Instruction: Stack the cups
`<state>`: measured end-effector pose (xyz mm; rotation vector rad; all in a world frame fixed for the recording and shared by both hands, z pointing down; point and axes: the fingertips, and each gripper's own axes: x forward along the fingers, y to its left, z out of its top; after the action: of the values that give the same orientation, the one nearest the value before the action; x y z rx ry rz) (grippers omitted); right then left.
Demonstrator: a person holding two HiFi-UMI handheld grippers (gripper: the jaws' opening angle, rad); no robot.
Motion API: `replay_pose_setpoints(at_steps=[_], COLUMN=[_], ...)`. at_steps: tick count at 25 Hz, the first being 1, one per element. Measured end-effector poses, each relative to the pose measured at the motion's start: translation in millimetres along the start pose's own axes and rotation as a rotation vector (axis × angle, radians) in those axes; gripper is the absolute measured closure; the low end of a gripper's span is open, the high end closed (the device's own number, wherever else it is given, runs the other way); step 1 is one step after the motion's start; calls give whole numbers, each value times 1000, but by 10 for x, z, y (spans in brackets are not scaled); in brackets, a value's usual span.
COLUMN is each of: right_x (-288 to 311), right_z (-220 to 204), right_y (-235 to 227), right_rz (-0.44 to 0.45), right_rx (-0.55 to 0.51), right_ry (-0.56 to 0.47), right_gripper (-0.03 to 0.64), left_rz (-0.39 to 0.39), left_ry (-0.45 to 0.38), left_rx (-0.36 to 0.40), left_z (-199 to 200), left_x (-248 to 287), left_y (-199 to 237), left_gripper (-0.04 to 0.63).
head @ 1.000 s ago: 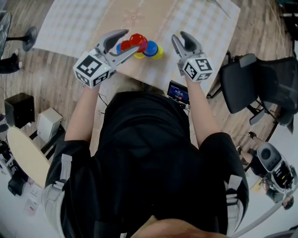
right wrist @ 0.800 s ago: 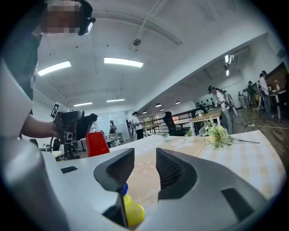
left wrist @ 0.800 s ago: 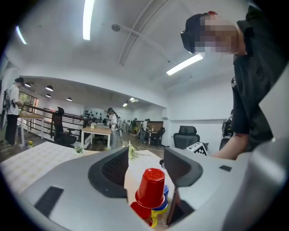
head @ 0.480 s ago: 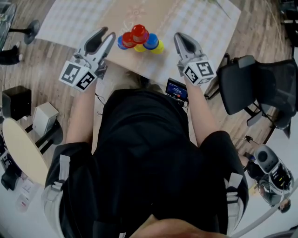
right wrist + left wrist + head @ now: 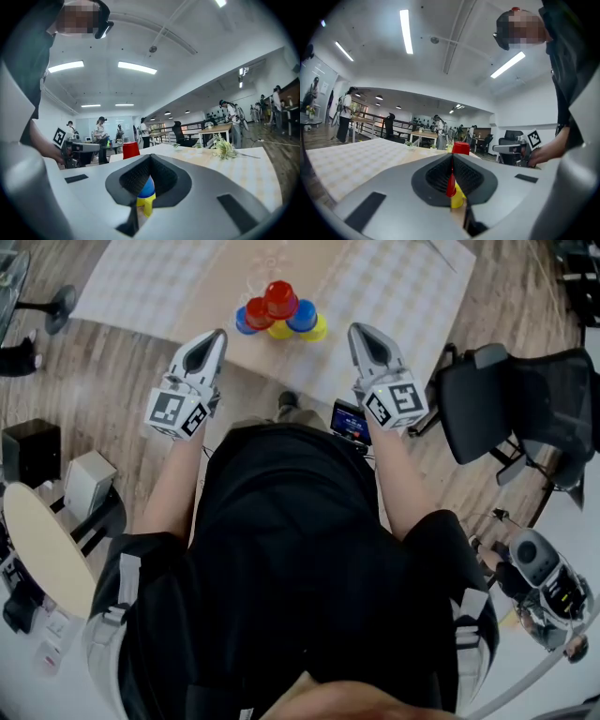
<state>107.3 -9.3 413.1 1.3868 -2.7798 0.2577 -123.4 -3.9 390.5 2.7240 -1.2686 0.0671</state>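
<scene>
the cups (image 5: pixel 281 319) stand in a tight pile near the table (image 5: pixel 403 287) edge, long axes vertical, with a red cup (image 5: pixel 279 296) perched on top; whether anything sits inside them cannot be told. left tool (image 5: pixel 219 336) and right tool (image 5: pixel 358 330) flank the pile, clear of it, jaws just closed together on nothing

Cup stack (image 5: pixel 279 313) on table (image 5: pixel 384 282); left gripper (image 5: pixel 217 337), right gripper (image 5: pixel 361 332) just closed, empty, near it
</scene>
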Motion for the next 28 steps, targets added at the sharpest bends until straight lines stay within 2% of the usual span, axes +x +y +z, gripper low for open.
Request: replay_pose_setpoints(at_steps=[4,8,21,28], right_x=[-118,-234,-585,-785], right_z=[-23,-39,-235,-335], right_y=[126,328,784,929], right_rz=[-27,-44,-90,-132], right_rx=[-11,-24,-32,-18], right_ry=[7,14,21,22], right_gripper=[606,606,606,607], left_rz=[15,-1,22,30], left_ry=[41,58,-31,-19], left_rx=[-10,-5,35,40], left_z=[-267,-341,-88,-170], left_x=[-101,-217,-619,-880], left_y=[-36,-105,-256,-352], left_gripper=[591,591,591,591])
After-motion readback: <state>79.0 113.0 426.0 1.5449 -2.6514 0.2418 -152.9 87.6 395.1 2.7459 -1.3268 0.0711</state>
